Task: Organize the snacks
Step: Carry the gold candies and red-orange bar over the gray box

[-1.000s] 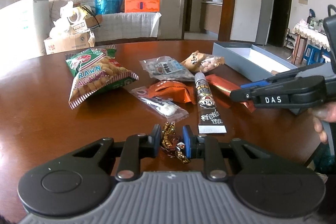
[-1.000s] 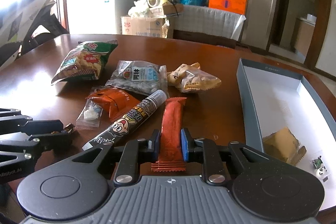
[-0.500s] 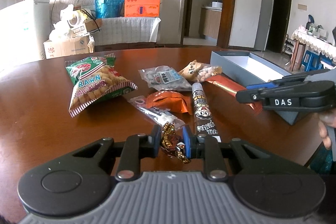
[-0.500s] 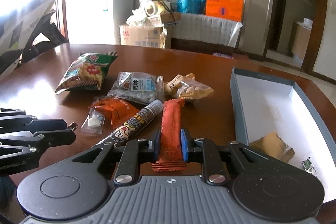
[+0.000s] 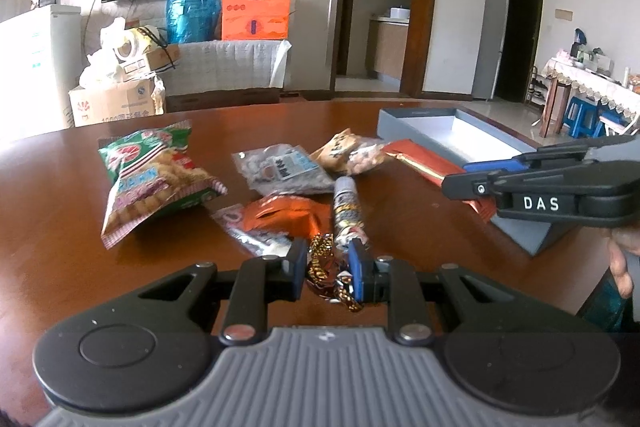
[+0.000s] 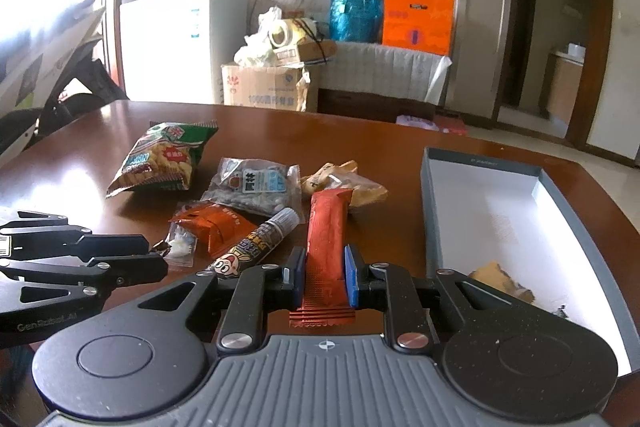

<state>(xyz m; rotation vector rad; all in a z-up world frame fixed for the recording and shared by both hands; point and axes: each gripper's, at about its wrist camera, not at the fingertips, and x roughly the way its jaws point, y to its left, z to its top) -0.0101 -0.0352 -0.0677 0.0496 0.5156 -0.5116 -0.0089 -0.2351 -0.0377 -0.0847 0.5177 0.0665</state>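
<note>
Each gripper, the left gripper (image 5: 327, 269) and the right gripper (image 6: 324, 277), has black arms, blue pads, silver screws and a ridged grey base, and white letters "DAS" mark the right one's side.

I see bare table (image 6: 384, 143) between the snack pile (image 6: 256, 187) and the grey box (image 6: 430, 211); my left gripper (image 6: 160, 259) crowds the pile's left side.

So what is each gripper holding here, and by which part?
Left gripper pinches a gold-patterned candy across its middle. Right gripper grips the red bar near its lower crimped end.
</note>
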